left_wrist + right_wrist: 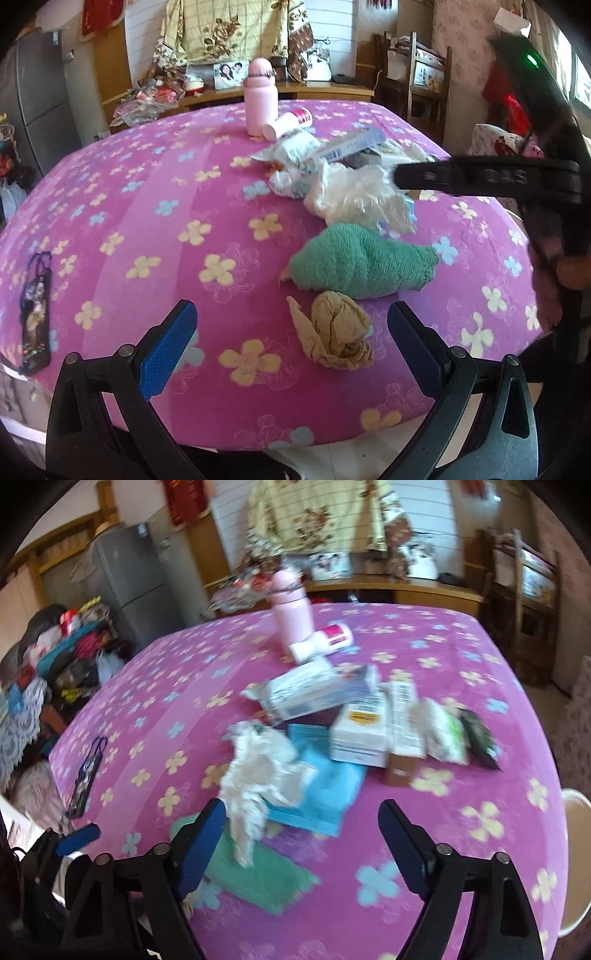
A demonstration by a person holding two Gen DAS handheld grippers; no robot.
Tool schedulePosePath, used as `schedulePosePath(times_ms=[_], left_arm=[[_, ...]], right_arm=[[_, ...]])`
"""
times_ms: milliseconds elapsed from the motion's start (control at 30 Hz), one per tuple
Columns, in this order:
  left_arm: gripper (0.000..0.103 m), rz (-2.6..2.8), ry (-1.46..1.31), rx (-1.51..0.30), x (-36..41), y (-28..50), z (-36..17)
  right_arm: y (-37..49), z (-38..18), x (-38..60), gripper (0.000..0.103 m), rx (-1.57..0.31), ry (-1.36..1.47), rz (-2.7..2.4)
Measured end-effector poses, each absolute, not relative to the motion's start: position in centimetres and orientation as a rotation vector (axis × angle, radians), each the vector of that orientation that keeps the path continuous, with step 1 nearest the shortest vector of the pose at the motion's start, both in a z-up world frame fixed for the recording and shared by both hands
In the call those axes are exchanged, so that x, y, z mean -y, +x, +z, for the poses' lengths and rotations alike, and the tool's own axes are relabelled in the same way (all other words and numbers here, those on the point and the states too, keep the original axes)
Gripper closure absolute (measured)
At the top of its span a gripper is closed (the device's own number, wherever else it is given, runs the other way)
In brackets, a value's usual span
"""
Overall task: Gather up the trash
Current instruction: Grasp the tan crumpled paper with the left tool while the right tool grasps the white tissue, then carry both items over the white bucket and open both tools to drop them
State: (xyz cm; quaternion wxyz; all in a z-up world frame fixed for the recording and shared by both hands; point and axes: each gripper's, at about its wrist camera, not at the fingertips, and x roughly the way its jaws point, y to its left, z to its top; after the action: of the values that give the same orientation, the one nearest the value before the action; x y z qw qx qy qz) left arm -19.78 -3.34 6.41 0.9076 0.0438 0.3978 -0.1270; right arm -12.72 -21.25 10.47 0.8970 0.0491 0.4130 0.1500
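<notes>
Trash lies on a table under a pink flowered cloth point(147, 229). A crumpled tan paper ball point(340, 336) sits between the wide-apart blue pads of my left gripper point(291, 343), untouched. Behind it are a green towel point(365, 262), crumpled white plastic point(354, 195) and torn packets point(295, 147). My right gripper point(303, 845) is open above the green towel point(255, 878), with white plastic point(258, 771) by its left finger and a blue sheet point(321, 794) just ahead. Nothing is held. Small boxes point(365, 731) and wrappers point(443, 731) lie beyond.
A pink bottle point(260, 99) stands at the back with a white bottle point(288, 123) lying beside it. A dark pouch point(35, 314) lies near the table's left edge. A fridge point(129, 579), a sideboard and a wooden chair point(417, 81) surround the table.
</notes>
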Motion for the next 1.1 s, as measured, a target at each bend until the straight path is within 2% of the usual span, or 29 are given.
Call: schedulePosePath(times_ms=[33, 100, 167, 200, 267, 367, 800, 1100], left_arm=[[0.003, -0.267, 0.082, -0.828, 3.3, -19.6, 6.2], [0.014, -0.288, 0.07, -0.855, 3.5, -19.1, 5.5], [0.032, -0.293, 0.075, -0.879, 3.8, -18.7, 4.9], [0.039, -0.302, 0.071, -0.901, 3.9, -18.5, 4.4], [0.064, -0.333, 0.041, -0.943, 3.8, -18.1, 3.7], [0.082, -0.37, -0.015, -0.968, 3.5, -18.0, 3.7], [0.085, -0.38, -0.046, -0.871, 3.4, -18.6, 9.7], [0.085, -0.499, -0.012, -0.851, 9.7, -17.3, 11.7]], right_arm=[[-12.3, 10.3, 20.6, 0.027, -0.86, 0.083, 0.319], [-11.2, 9.5, 19.2, 0.038, -0.88, 0.043, 0.336], [-10.4, 8.4, 18.4, 0.064, -0.918, 0.041, 0.365], [-10.0, 8.0, 18.2, 0.069, -0.932, 0.049, 0.383], [-9.8, 7.5, 18.1, 0.078, -0.935, 0.071, 0.401], [-10.1, 7.8, 18.7, 0.085, -0.913, 0.101, 0.417], [-13.3, 12.0, 25.7, 0.088, -0.786, 0.205, 0.345], [-16.1, 12.1, 31.9, 0.088, -0.772, 0.229, 0.234]])
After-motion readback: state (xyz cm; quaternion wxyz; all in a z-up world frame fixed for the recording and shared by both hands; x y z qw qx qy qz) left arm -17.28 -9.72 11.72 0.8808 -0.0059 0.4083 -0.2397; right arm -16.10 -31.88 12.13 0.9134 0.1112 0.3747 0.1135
